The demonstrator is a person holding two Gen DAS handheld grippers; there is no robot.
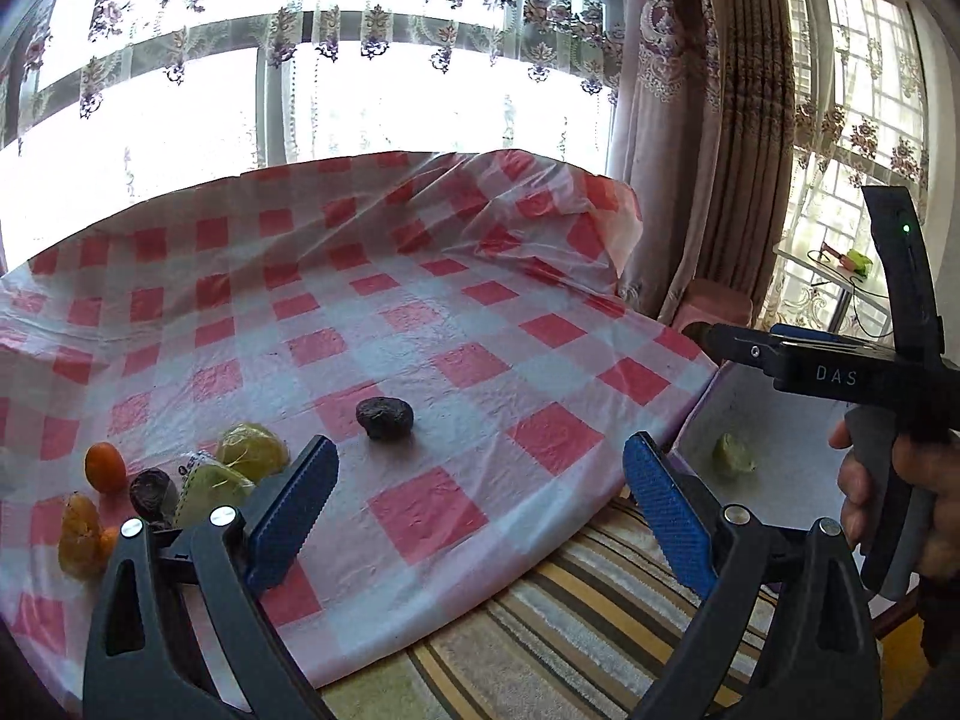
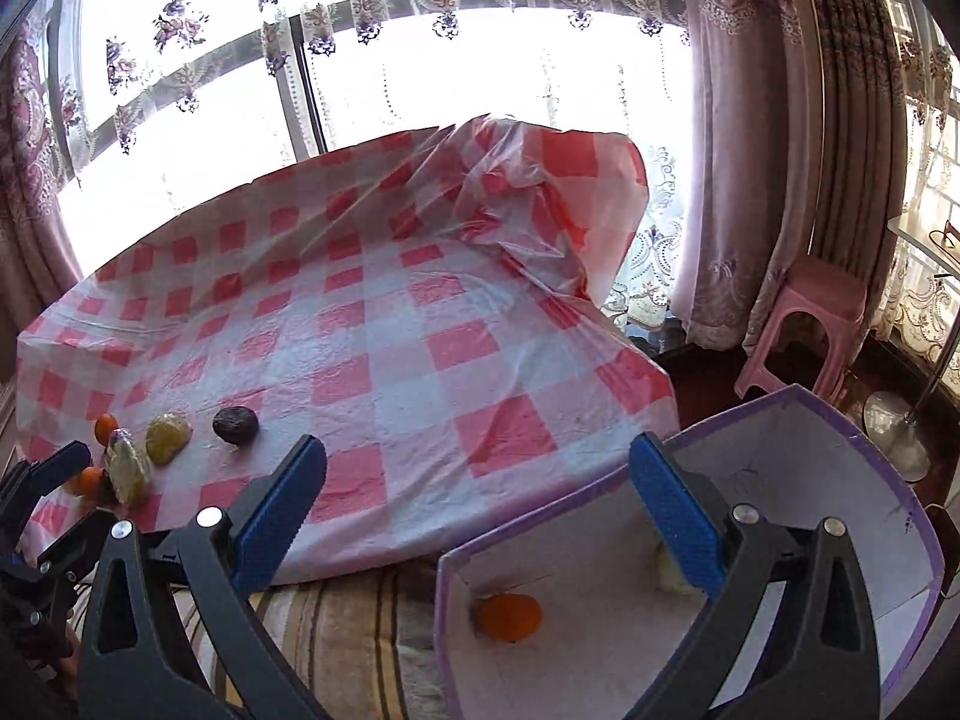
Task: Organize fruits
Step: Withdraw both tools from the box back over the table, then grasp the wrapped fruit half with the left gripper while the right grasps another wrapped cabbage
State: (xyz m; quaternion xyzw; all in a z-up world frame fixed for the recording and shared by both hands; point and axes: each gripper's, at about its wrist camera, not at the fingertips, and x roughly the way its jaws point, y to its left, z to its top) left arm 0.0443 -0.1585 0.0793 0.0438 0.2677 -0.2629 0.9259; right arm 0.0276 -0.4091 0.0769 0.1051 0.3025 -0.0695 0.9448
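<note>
On the red-and-white checked cloth [image 1: 456,372] covering the surface, a dark wrinkled fruit [image 1: 384,417] lies alone near the middle. Toward the left edge sits a cluster: two yellow-green wrapped fruits [image 1: 252,450], a small orange fruit [image 1: 105,466], another dark fruit [image 1: 153,492] and an amber wrapped piece [image 1: 78,534], all close together or touching.

Beside the right edge of the cloth stands a white box with a purple rim [image 2: 840,420]. Inside it an orange fruit [image 2: 510,617] lies near the front left corner, and a pale green fruit [image 1: 733,456] lies farther right on the box floor.

The left gripper [image 1: 480,498] hangs over the front edge of the cloth, its blue fingers spread wide and holding nothing. The right gripper [image 2: 480,498] hovers at the near left wall of the box, fingers likewise wide apart and empty. A pink stool [image 2: 804,324] stands by the curtains [image 2: 750,150].
</note>
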